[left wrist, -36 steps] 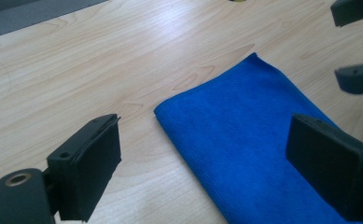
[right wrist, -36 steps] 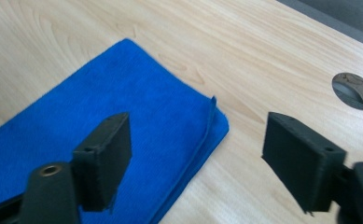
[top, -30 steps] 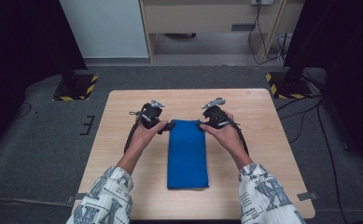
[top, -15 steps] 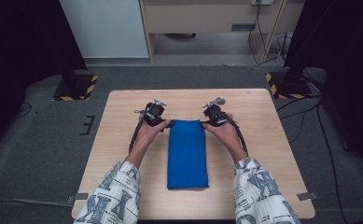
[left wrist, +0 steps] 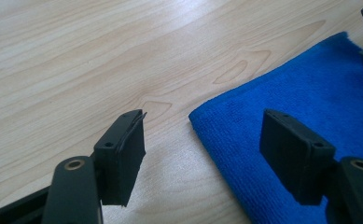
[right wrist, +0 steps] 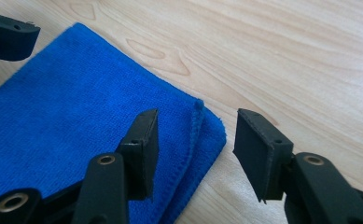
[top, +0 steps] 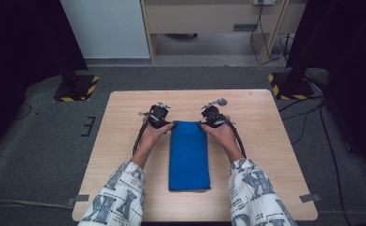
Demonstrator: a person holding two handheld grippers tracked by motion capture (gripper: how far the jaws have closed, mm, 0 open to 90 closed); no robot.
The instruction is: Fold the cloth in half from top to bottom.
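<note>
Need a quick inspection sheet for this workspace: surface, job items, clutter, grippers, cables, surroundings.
Surface: wooden table, bare apart from the job's thing.
Job's things: folded blue towel, flat, lengthwise at centre.
Clutter: nothing seen.
Grippers: left gripper and right gripper each straddle a far towel corner; jaws have just been closing, pads not yet pressing.
Cables: gripper cable along each forearm; floor cables at right.
Surroundings: grey floor, striped stand bases.

Overall light: even and soft from overhead; the counter (top: 265,122) is bright, its surroundings dim.
Room edges: both sides of the high view fall into near black.
Shadows: faint, short.
Glare: a pale sheen on the wood in the left gripper view.
Focus: the near fingers (left wrist: 123,154) look slightly soft.
</note>
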